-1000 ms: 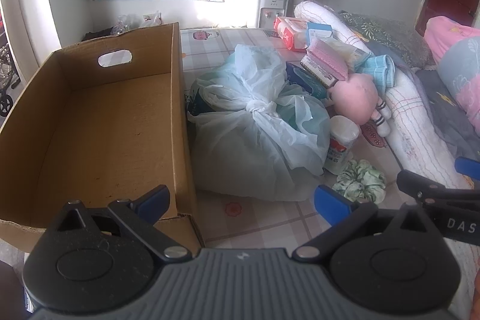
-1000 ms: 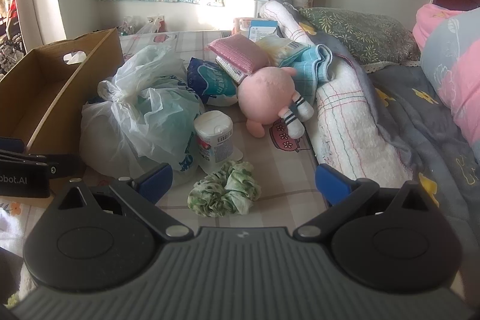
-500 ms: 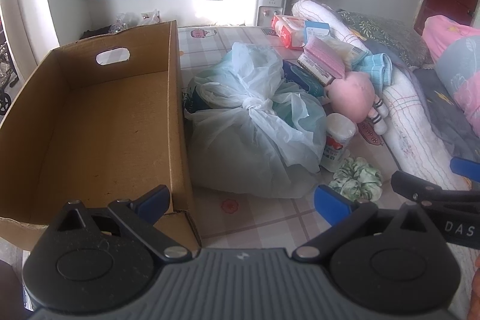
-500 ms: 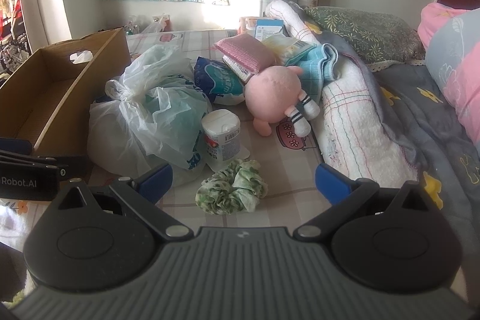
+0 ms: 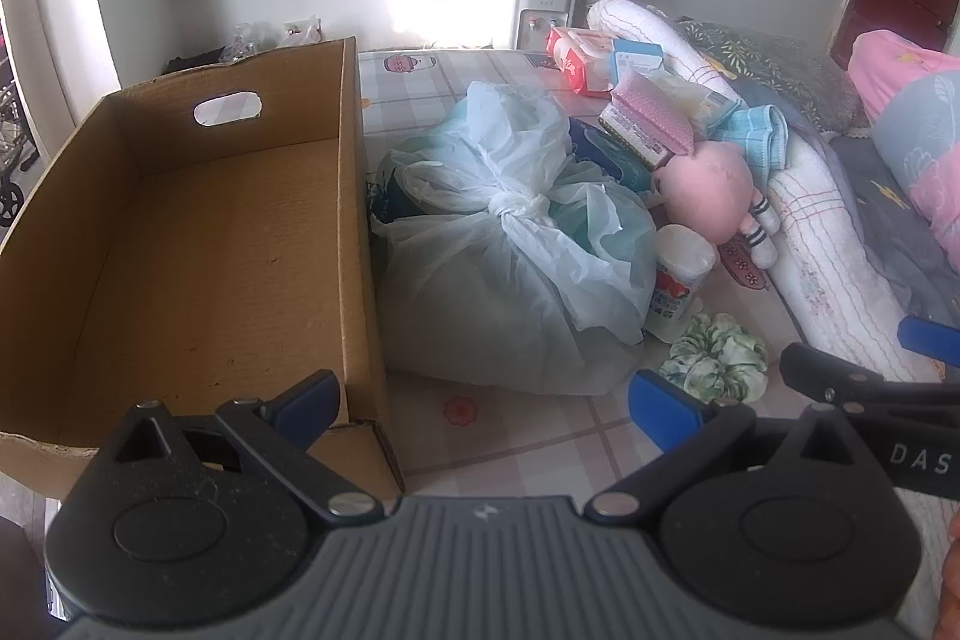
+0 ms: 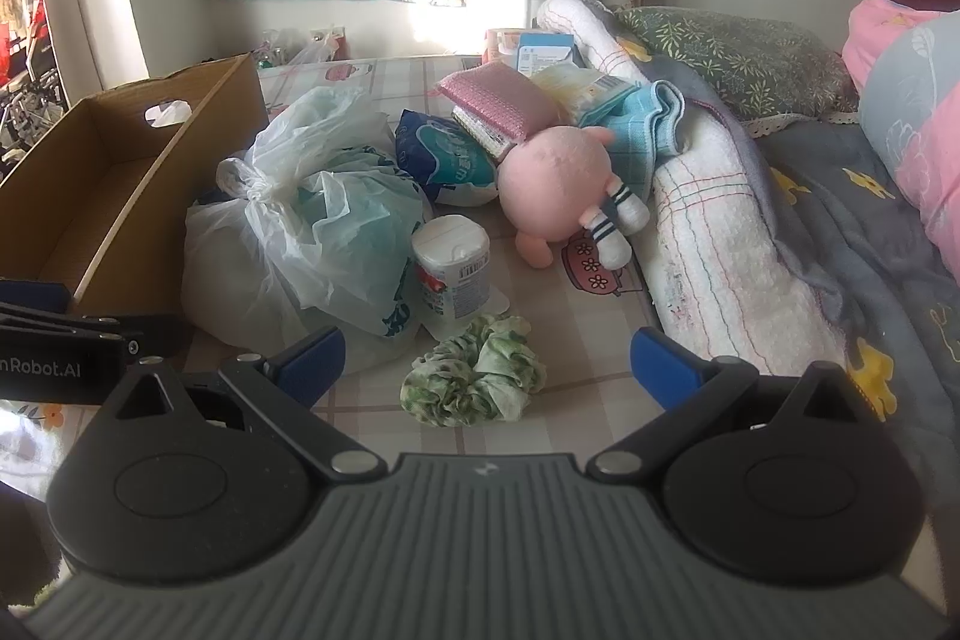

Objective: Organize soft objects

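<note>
Right wrist view: both claws, right claw and left claw, wide open (holding nothing), green scrunchie just ahead

"DAS" on right gripper; perhaps "nRobot.AI" on left gripper

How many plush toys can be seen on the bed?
1. The pink plush toy lies between the white bottle and the rolled white blanket, below the blue towel. Others may be hidden under the pile.

Green scrunchie flat on checked sheet, pink plush lying beyond, cardboard box empty
</note>
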Motion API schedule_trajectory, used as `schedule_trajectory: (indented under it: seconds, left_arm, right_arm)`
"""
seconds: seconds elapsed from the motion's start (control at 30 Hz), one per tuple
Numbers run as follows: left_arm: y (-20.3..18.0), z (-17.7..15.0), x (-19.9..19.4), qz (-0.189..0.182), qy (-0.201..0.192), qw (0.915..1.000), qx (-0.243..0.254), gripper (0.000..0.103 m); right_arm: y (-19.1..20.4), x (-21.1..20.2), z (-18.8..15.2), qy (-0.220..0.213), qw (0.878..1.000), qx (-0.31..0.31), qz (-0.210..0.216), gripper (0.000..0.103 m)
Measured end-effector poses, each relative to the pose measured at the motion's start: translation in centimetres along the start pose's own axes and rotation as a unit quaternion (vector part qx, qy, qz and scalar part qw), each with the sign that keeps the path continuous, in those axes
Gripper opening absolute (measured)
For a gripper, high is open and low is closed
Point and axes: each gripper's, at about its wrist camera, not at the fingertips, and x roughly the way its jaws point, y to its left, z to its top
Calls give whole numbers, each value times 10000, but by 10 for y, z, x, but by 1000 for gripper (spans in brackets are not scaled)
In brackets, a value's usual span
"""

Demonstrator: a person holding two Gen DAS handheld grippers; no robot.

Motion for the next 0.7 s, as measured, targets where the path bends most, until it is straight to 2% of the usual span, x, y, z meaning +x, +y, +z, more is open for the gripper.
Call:
schedule_trajectory:
  seconds: [0.7]
  left_arm:
    - [2,0,2,13,7,10000,0,103]
  right_arm:
    - [1,4,-1,30,10000,13,29,102]
